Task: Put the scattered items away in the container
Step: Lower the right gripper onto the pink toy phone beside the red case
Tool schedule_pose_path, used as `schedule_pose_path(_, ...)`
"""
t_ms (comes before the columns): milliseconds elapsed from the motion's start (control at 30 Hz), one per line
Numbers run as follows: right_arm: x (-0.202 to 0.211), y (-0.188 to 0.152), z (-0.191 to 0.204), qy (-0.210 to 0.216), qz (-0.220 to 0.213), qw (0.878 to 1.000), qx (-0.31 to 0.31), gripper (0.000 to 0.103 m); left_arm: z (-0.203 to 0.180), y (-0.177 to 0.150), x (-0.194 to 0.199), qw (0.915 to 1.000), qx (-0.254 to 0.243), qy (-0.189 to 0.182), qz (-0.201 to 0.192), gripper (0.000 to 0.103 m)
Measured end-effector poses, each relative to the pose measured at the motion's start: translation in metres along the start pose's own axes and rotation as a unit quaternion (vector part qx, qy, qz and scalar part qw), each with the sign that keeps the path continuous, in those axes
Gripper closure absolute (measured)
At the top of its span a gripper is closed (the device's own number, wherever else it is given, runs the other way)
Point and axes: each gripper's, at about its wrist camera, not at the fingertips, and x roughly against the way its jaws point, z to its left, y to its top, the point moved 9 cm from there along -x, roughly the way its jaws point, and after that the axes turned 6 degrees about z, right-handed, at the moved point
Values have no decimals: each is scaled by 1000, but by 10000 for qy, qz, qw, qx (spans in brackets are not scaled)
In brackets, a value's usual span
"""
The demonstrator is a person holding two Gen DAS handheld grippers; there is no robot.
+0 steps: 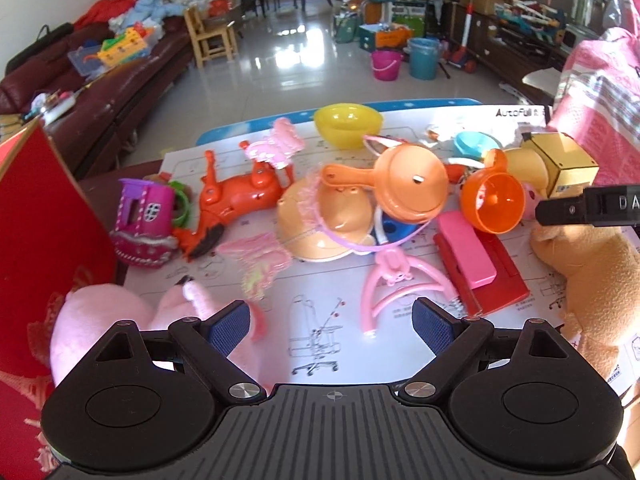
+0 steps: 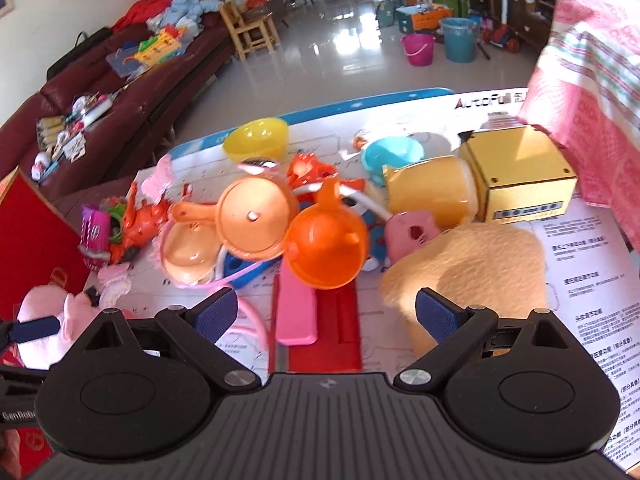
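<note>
1. The scattered toys lie in a heap in the middle of the worktop (image 1: pixel 400 320): an orange pan (image 1: pixel 412 184), an orange cup (image 1: pixel 494 202) and a yellow bowl (image 1: pixel 347 124) near the far edge.
2. The red container (image 1: pixel 44 232) stands at the left edge.
3. The left tool (image 1: pixel 331 322) is open and empty above the near edge.
4. The right tool (image 2: pixel 326 316) is open too, holding nothing.

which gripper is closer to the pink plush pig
Left. The left gripper hangs open with its left finger right over the pink plush pig. The right gripper is off to the pig's right, open over the pink case.
</note>
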Motion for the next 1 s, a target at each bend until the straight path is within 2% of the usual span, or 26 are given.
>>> schedule_pose_path(133,-1,7,-17,-76,-61,9997,-223,8,-17,10,-14,9999,-144,-85,19,8)
schedule_pose_path(333,-5,12,-21,-92,-96,9998,-128,9,-36,21,-35,9993,-318,-190,54,9)
schedule_pose_path(400,-6,15,-21,-142,-134,9998,1,11,-41,24,-40,9990,-365,-268,28,10)
schedule_pose_path(467,-7,19,-20,-181,-173,9996,146,19,-48,26,-45,9984,-423,-375,7,10)
schedule_pose_path(533,-8,22,-19,-160,-196,9994,229,22,-54,29,-49,9978,-460,-472,-11,10)
schedule_pose_path(800,-11,30,-16,112,-241,9996,112,23,-73,26,-69,9953,-585,-757,141,13)
schedule_pose_path(900,-12,27,-6,268,-229,9991,239,23,-84,20,-78,9936,-746,-815,245,17)
schedule_pose_path(1000,-17,22,3,430,-149,9984,323,26,-95,13,-88,9914,-898,-873,381,27)
